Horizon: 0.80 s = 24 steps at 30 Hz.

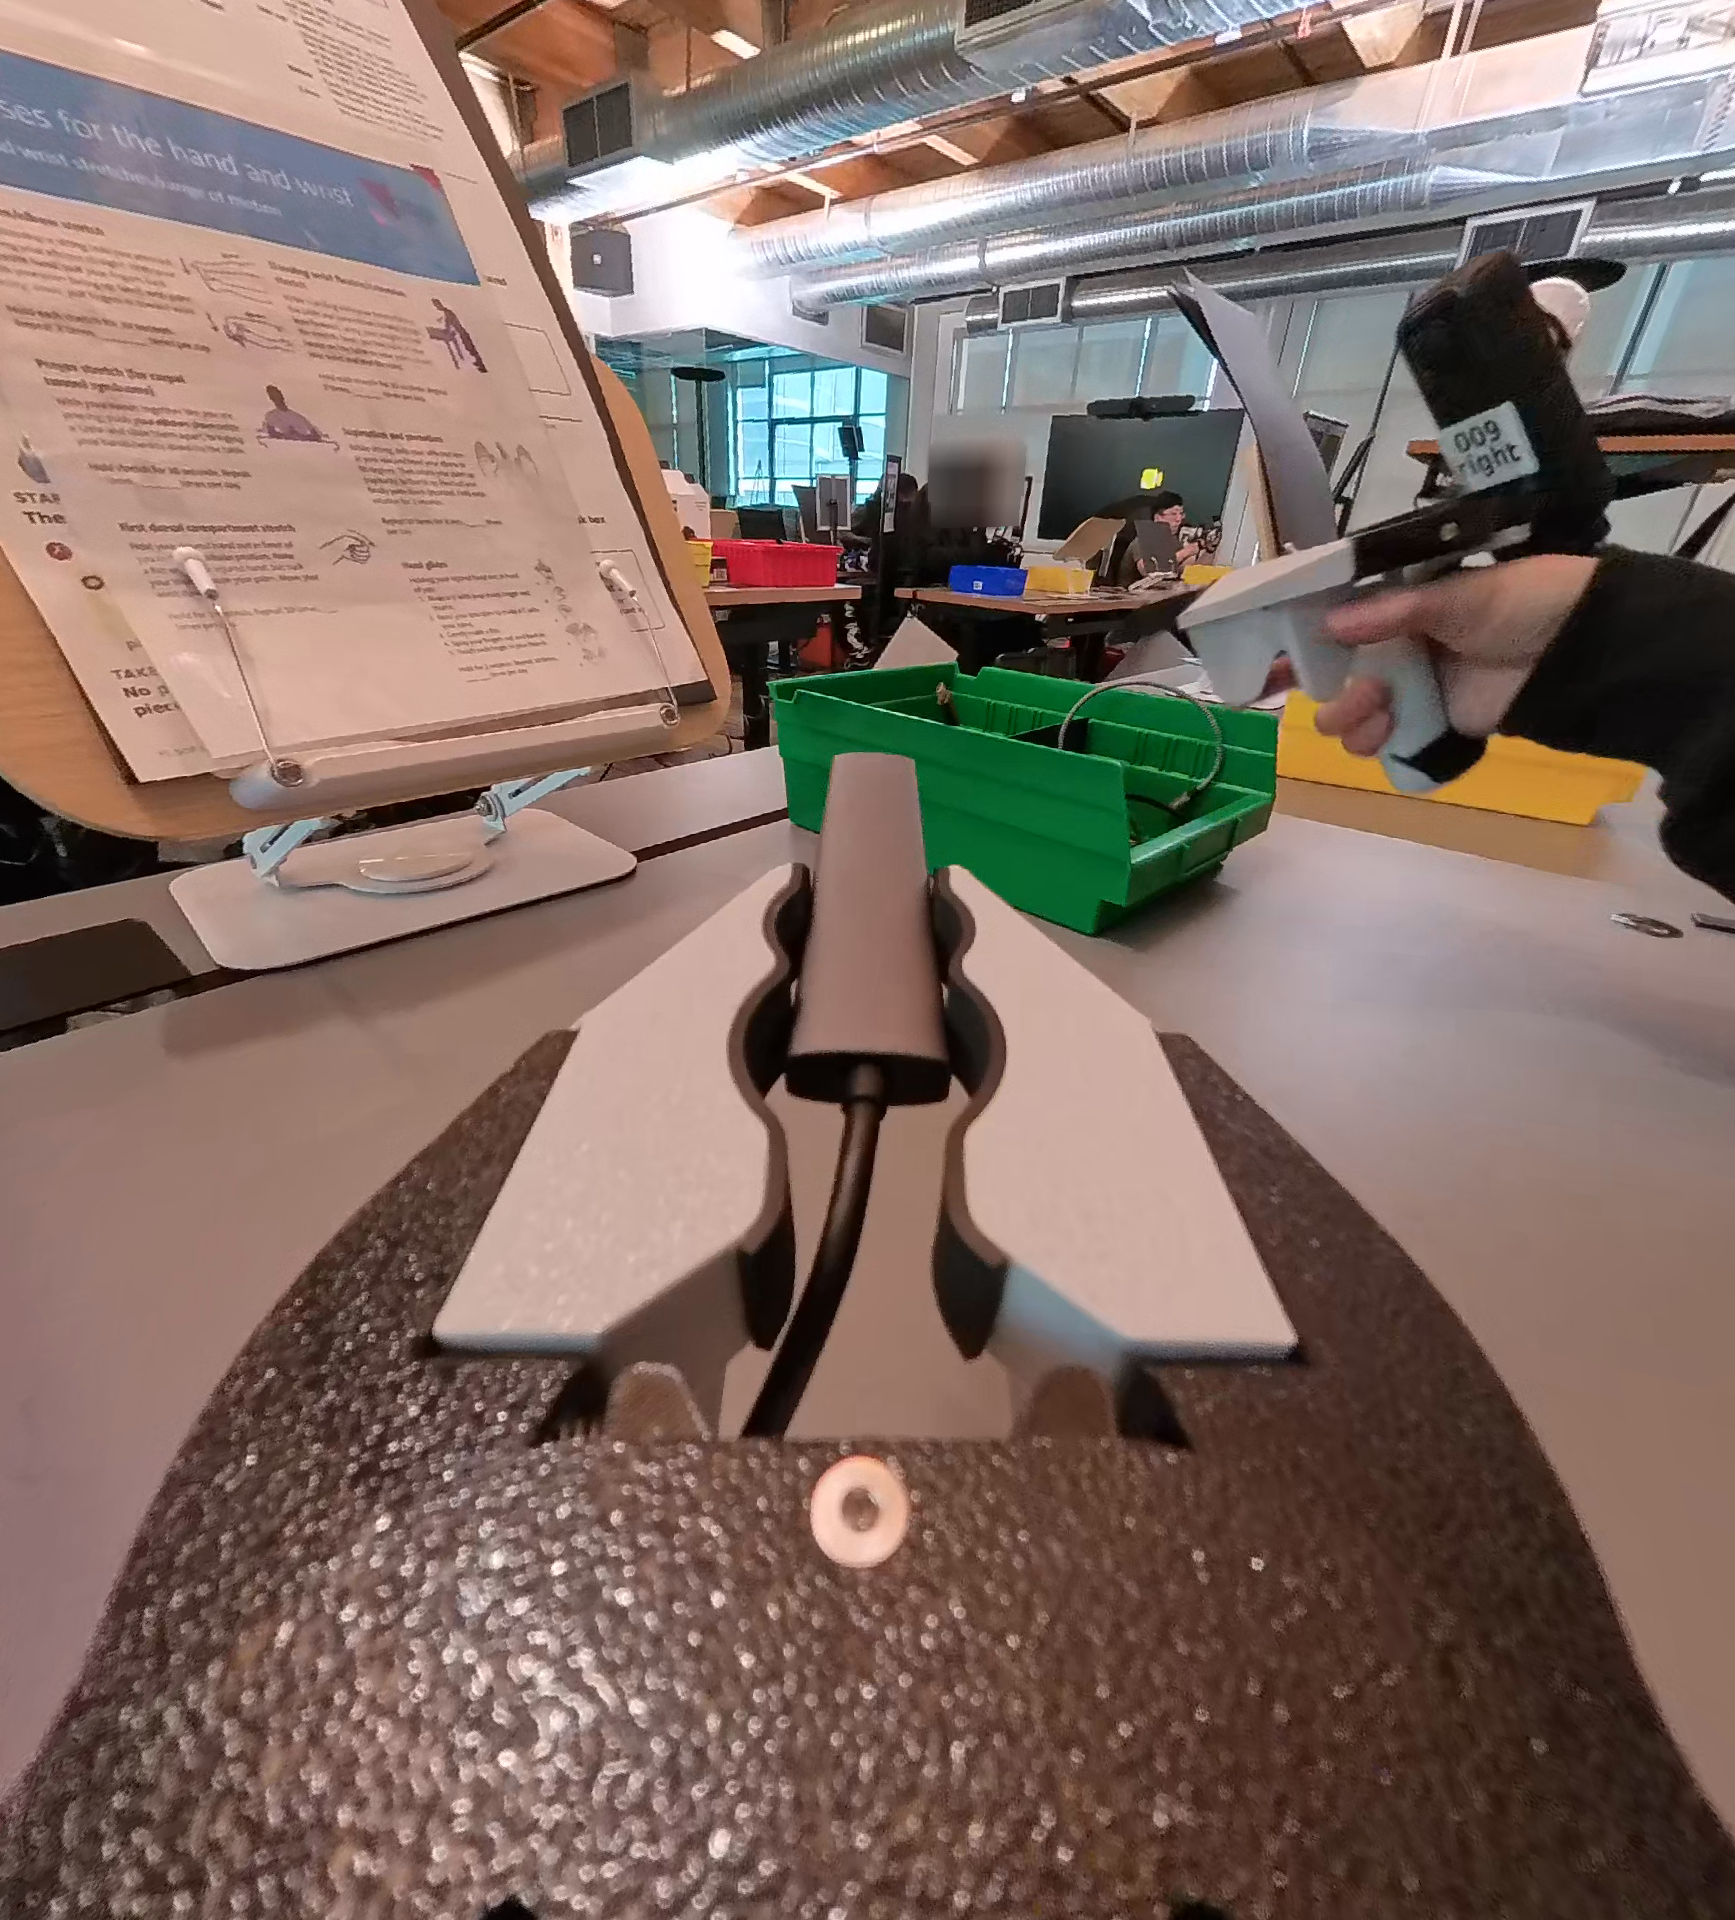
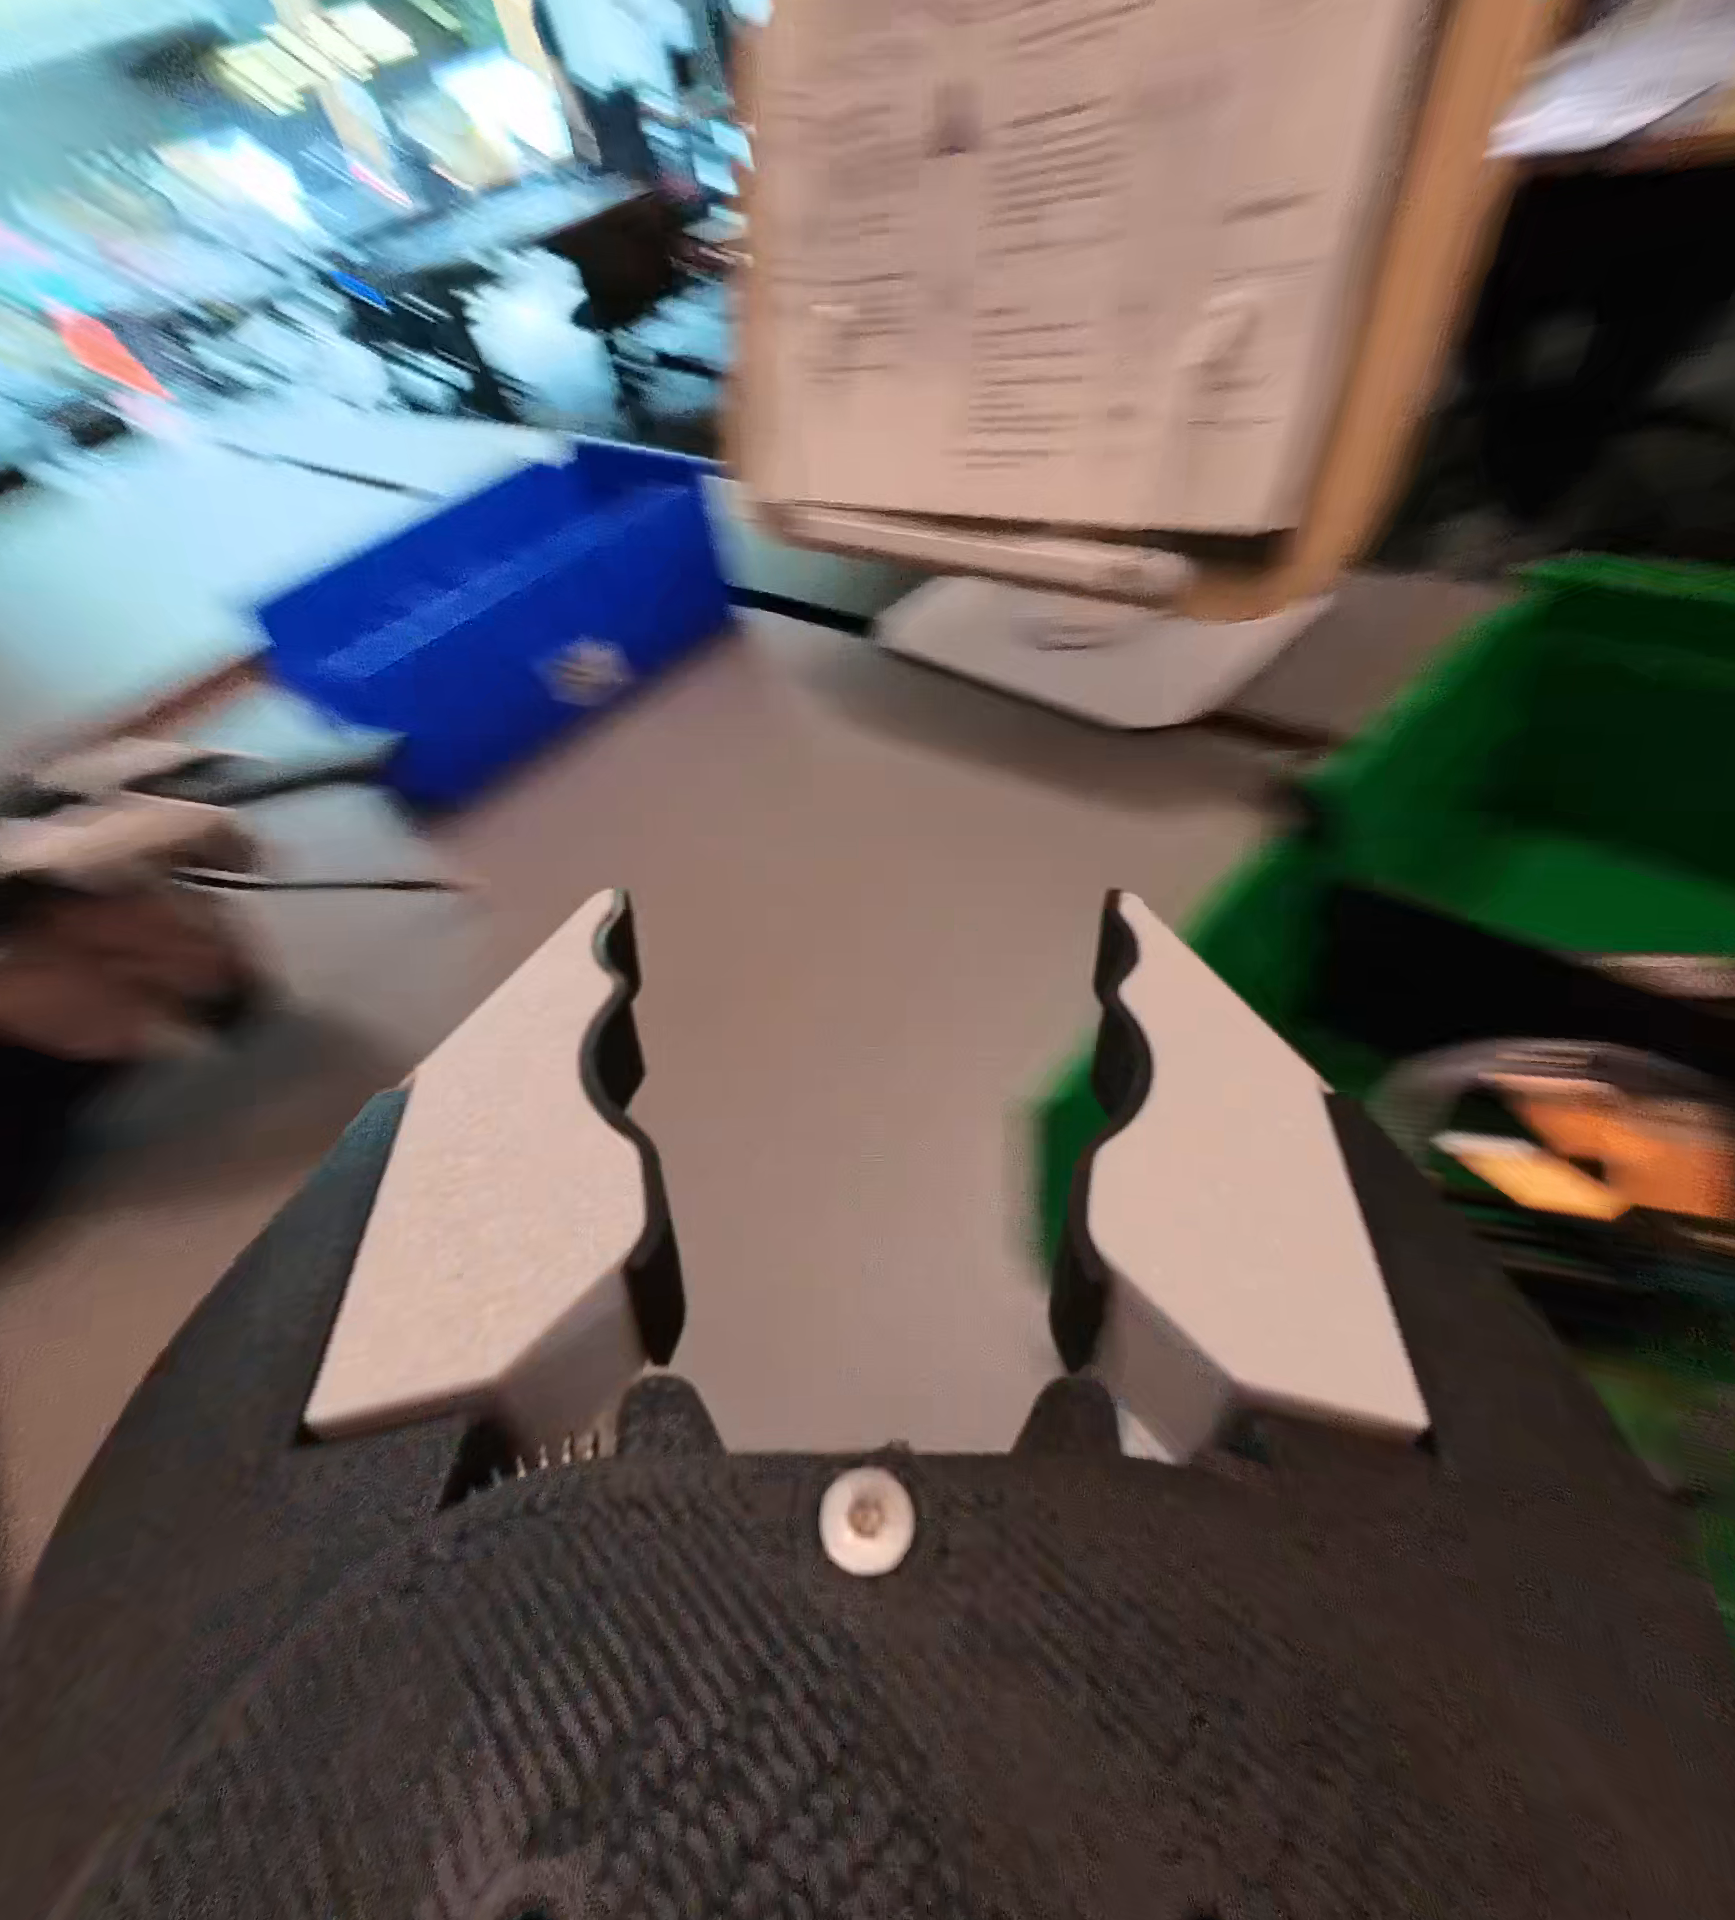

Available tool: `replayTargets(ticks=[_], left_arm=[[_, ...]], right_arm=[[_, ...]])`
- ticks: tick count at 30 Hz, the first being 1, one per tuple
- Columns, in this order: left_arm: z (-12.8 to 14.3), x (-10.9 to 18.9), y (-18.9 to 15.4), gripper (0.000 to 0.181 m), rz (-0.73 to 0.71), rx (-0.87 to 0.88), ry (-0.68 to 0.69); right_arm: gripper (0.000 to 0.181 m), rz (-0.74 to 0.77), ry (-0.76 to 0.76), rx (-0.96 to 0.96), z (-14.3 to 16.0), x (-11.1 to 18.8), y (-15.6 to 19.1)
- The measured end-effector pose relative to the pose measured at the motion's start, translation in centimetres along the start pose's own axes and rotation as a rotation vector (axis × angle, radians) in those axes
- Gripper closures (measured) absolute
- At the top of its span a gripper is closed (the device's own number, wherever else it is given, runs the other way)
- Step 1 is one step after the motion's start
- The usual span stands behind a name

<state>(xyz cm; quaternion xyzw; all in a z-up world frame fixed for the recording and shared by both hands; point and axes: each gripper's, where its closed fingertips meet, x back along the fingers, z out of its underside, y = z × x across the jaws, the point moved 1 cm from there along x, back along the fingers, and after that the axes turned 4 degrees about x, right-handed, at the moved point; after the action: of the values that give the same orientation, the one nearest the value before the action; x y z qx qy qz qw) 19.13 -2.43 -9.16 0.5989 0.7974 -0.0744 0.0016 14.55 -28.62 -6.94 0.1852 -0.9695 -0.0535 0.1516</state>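
A: Left gripper (image 1: 868,914): fingers clamped on a grey adapter block (image 1: 868,935), long axis pointing forward. A black cable (image 1: 821,1247) leaves its near end and drops back between the fingers toward the gripper body.

B: Over what?

A: Held above the grey table (image 1: 1414,1091), clear of it as far as I can tell. The green bin (image 1: 1008,821) sits just beyond the adapter's tip; a thin wire loop (image 1: 1169,727) rises from one of its compartments.

B: And the right gripper?

A: Right gripper (image 2: 868,1091): fingers spread wide, nothing between them, only bare table (image 2: 842,831) showing through the gap. Its view is heavily smeared. From the left view it hangs in the air to the right of the green bin, higher than its rim, held by a hand (image 1: 1445,644) in a dark sleeve.

B: What is near it?

A: The green bin (image 2: 1569,790) close on its right, a blue bin (image 2: 499,623) farther off ahead-left, and the document stand (image 2: 1081,312) straight ahead. Something orange inside the green bin, too blurred to name.

B: The stand again?

A: Wooden board (image 1: 42,717) on a white base, printed sheets (image 1: 271,416) clipped on, to the left of the green bin. A yellow tray (image 1: 1465,774) lies behind the bin, under the right gripper.
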Motion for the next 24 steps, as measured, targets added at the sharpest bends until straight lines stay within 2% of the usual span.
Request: replayTargets(ticks=[2, 4, 7, 9, 11, 13, 16, 21, 24], left_arm=[[0.0, -0.1, -0.4, 0.16, 0.016, -0.013, -0.003], [0.0, -0.2, -1.4, 0.16, 0.065, -0.04, -0.014], [-0.7, 0.2, -4.3, 0.16, 0.264, -0.062, -0.072], [-1.0, 0.7, -5.7, 0.16, 0.367, -0.075, -0.091], [-0.9, 1.2, -6.8, 0.16, 0.439, -0.14, -0.08], [-0.5, 1.5, -7.4, 0.16, 0.477, -0.217, -0.058], [0.1, 1.8, -8.5, 0.161, 0.55, -0.264, -0.046], [1.1, 1.9, -9.6, 0.16, 0.6, -0.336, -0.013], [2.1, 1.8, -9.6, 0.16, 0.595, -0.397, 0.043]], right_arm=[[0.083, -0.251, -0.001, -0.187, 1.3, -2.5, 7.2], [0.083, -0.491, 0.031, -0.34, 2.9, -4.6, 13.6], [0.089, -0.789, 0.117, -0.494, 4.0, -5.9, 19.8], [0.094, -0.912, 0.142, -0.544, 3.8, -5.7, 21.3], [0.096, -0.959, 0.167, -0.556, 3.9, -5.6, 21.7], [0.107, -0.998, 0.215, -0.574, 4.4, -5.2, 22.4], [0.133, -1.084, 0.269, -0.636, 4.8, -4.5, 23.9], [0.164, -1.062, 0.292, -0.706, 5.3, -4.9, 24.1], [0.173, -0.993, 0.347, -0.57, 6.6, -5.3, 23.8]])
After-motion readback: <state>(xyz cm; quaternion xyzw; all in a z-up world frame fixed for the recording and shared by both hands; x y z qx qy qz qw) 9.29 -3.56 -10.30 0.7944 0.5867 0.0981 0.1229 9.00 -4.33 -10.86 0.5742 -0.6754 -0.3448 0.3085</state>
